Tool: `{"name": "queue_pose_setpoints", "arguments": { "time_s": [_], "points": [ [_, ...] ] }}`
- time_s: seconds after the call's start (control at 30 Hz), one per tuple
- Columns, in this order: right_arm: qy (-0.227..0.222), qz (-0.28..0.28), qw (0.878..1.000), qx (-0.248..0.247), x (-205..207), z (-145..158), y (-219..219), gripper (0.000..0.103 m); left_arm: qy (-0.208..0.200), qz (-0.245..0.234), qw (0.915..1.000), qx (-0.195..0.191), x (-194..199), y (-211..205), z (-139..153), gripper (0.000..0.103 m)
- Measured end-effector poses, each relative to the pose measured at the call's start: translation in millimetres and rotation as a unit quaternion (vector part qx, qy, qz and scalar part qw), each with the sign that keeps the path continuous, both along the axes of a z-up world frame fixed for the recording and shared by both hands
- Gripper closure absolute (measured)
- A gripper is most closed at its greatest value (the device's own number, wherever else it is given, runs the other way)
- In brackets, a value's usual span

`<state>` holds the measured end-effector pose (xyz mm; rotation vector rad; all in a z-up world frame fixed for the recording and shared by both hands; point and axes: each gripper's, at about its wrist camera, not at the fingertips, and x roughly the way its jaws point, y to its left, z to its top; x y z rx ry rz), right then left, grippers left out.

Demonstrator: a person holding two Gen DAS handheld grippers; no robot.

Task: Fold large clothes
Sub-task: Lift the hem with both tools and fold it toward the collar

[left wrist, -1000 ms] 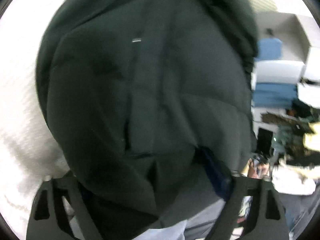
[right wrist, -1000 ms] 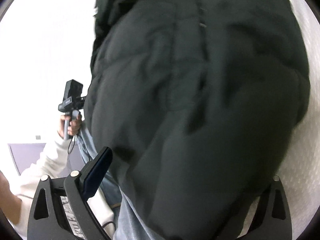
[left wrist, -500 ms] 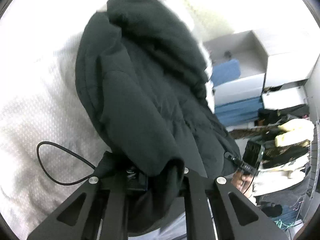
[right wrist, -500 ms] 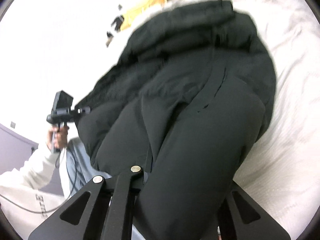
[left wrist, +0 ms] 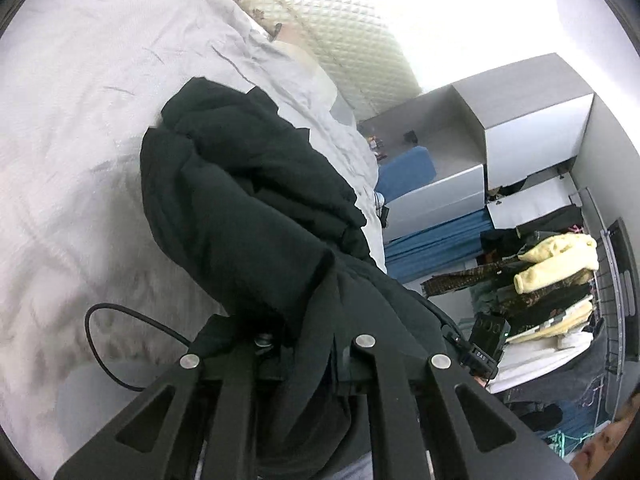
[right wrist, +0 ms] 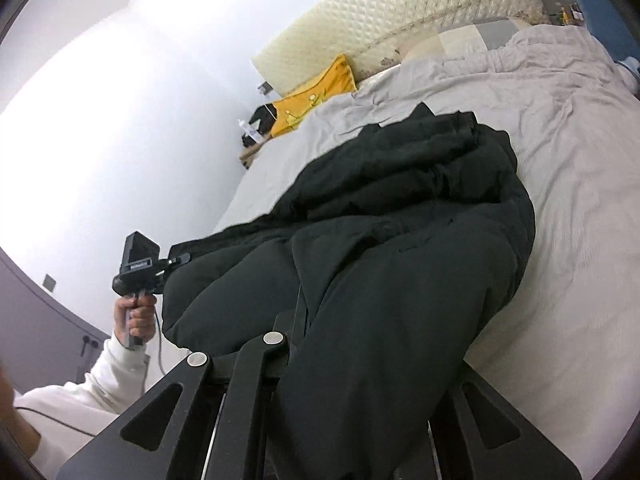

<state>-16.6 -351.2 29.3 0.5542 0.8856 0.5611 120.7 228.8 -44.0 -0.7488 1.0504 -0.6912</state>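
Note:
A large black padded jacket (left wrist: 248,208) lies bunched on a bed with a pale grey sheet (left wrist: 72,120). My left gripper (left wrist: 308,364) is shut on the jacket's near edge, with fabric draped over its fingers. In the right wrist view the same jacket (right wrist: 400,248) runs from the bed's middle back over my right gripper (right wrist: 340,364), which is shut on another part of the near edge. The fabric hides the fingertips of both grippers. The other gripper (right wrist: 140,268) shows at the left of the right wrist view, held in a hand.
A yellow garment (right wrist: 316,92) lies by the quilted cream headboard (right wrist: 400,20). A black cable (left wrist: 120,344) loops on the sheet. Grey shelves (left wrist: 500,148) with blue fabric and a rack of hanging clothes (left wrist: 552,280) stand right of the bed.
Both grippers closed on the jacket's edge and have pulled back and up from it. The jacket now fills less of each view, and the bed and room show around it.

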Motion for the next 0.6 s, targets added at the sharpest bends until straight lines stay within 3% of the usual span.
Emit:
{"name": "queue_pose_setpoints", "arguments": {
  "time_s": [0.2,0.4,0.6],
  "points": [
    [0.008,-0.023,0.999,0.022,-42.7,1.9,8.0,0.096,0.005,0.0,1.0,0.002,-43.6,-2.0,23.2,0.097],
    [0.023,-0.05,0.997,0.046,-75.1,5.1,10.0,0.096,0.011,-0.003,0.9999,-0.004,-77.5,0.1,27.8,0.097],
    [0.016,-0.06,0.997,0.055,-76.9,10.1,9.5,0.096,0.01,-0.004,0.9999,0.012,-67.1,-6.2,31.9,0.097]
  ]
}}
